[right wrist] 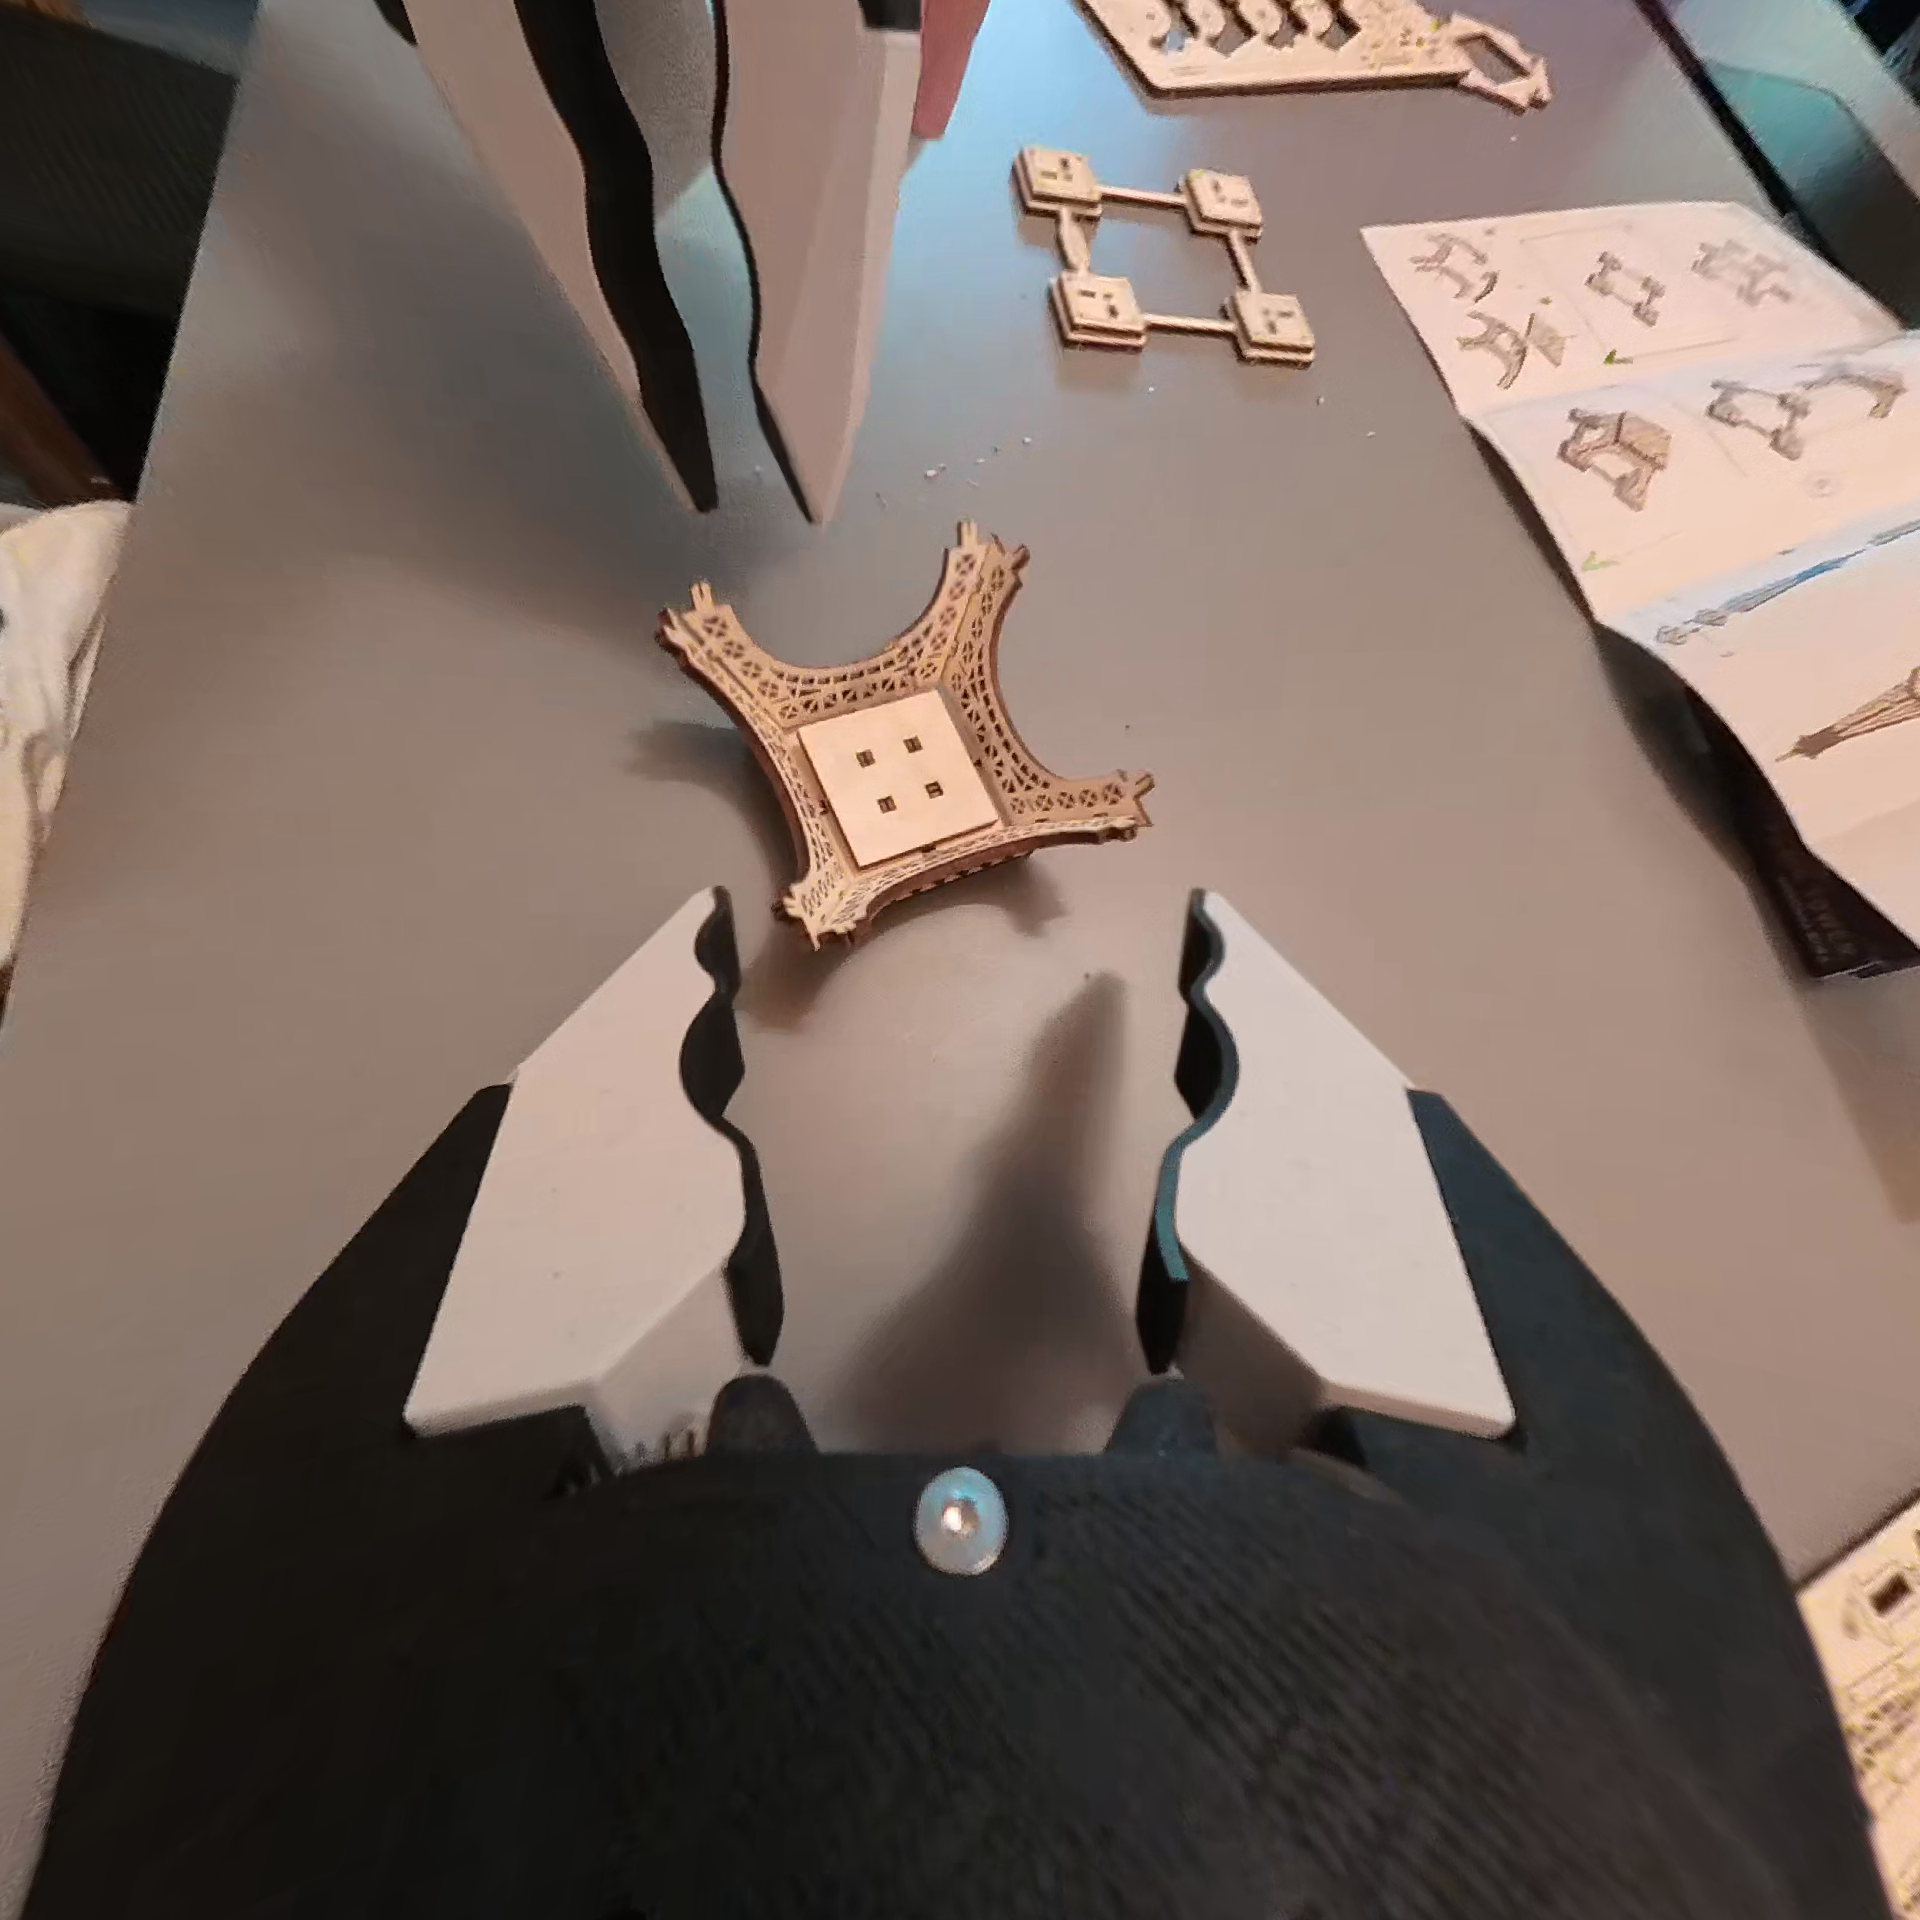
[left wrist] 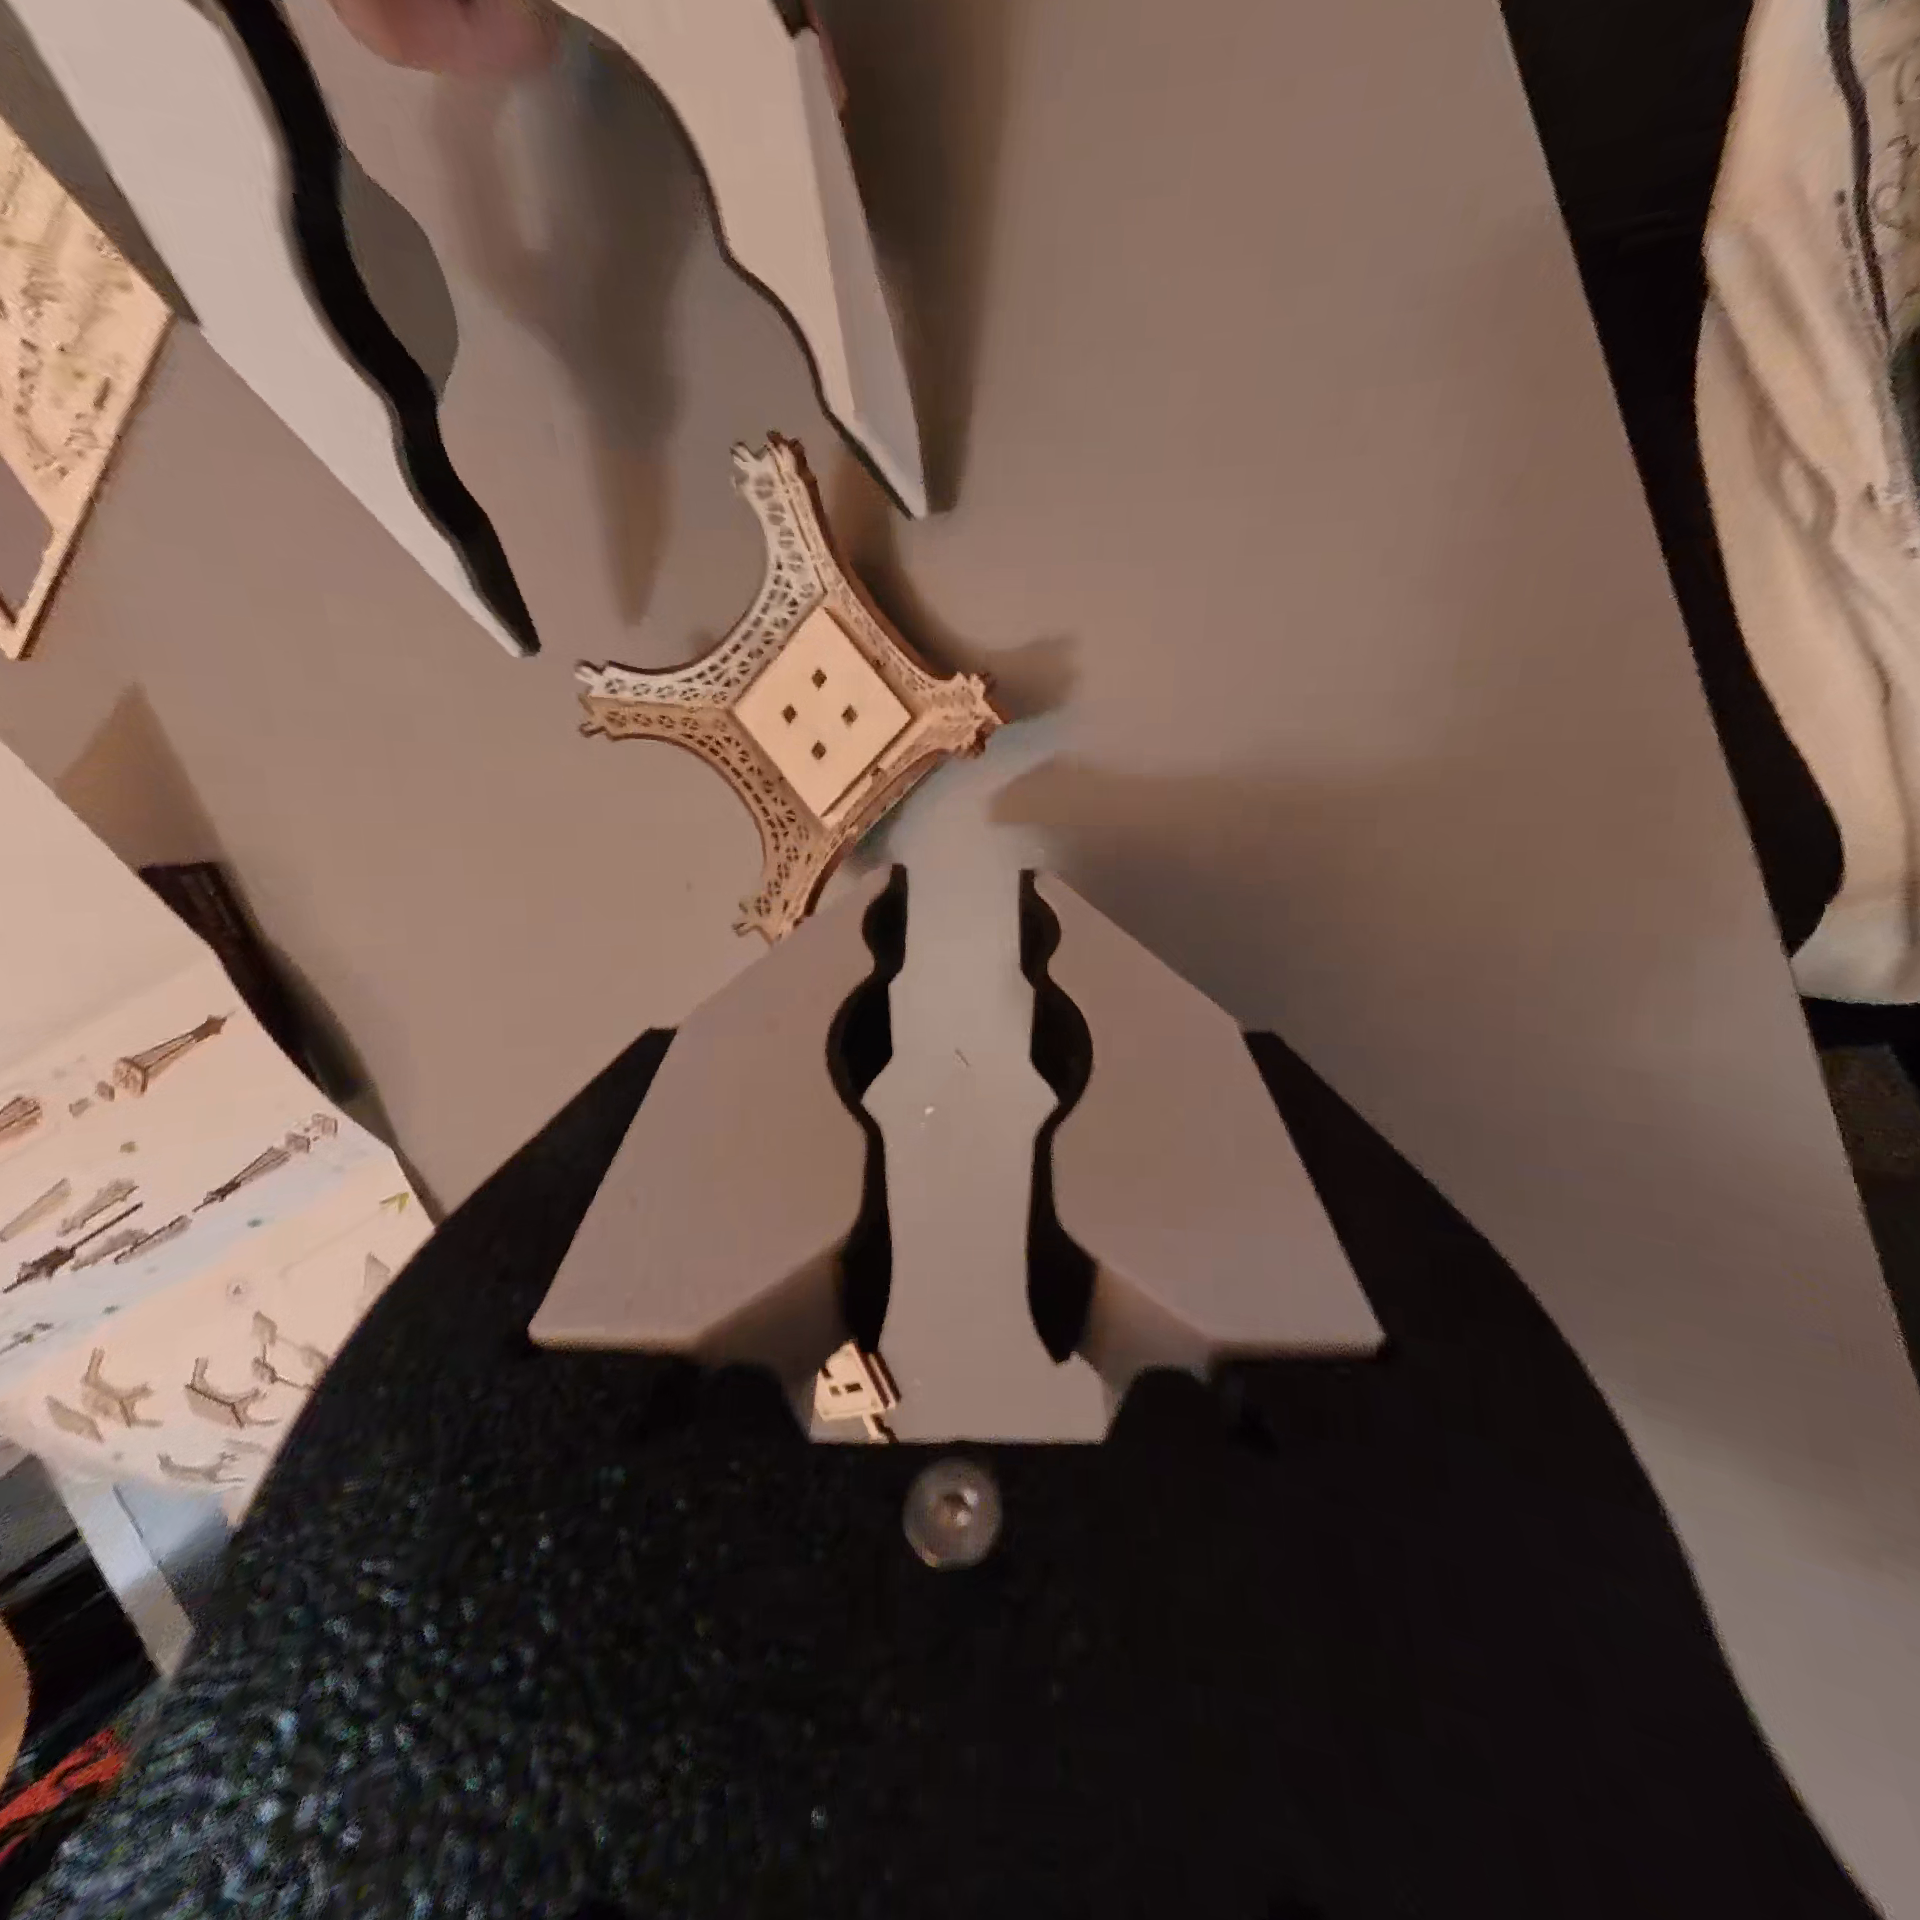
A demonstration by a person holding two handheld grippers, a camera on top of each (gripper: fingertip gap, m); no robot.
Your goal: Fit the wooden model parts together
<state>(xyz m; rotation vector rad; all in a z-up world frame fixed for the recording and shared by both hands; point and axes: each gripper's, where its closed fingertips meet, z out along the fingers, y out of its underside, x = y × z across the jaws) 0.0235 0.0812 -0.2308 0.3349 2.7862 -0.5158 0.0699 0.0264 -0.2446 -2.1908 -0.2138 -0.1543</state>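
Observation:
A four-legged wooden lattice tower section (left wrist: 821, 717) lies on the grey table (left wrist: 1299, 520), its square slotted plate facing up; it also shows in the right wrist view (right wrist: 904, 769). My left gripper (left wrist: 961, 883) hovers just beside one leg, its jaws a narrow gap apart with nothing between the tips; it hangs at the top of the right wrist view (right wrist: 764, 504). A small wooden bit (left wrist: 852, 1392) shows at the base of its fingers; I cannot tell if it is held. My right gripper (right wrist: 956, 904) is wide open and empty, just short of the section, and looks blurred from the left (left wrist: 722, 577).
A square wooden frame with corner pads (right wrist: 1174, 260) lies beyond the section. A cut-out parts sheet (right wrist: 1320, 52) is at the far edge. Instruction sheets (right wrist: 1662, 416) cover the right side. A person's light clothing (left wrist: 1818, 416) is past the table edge. Tip to tip, the grippers are about 8 cm apart.

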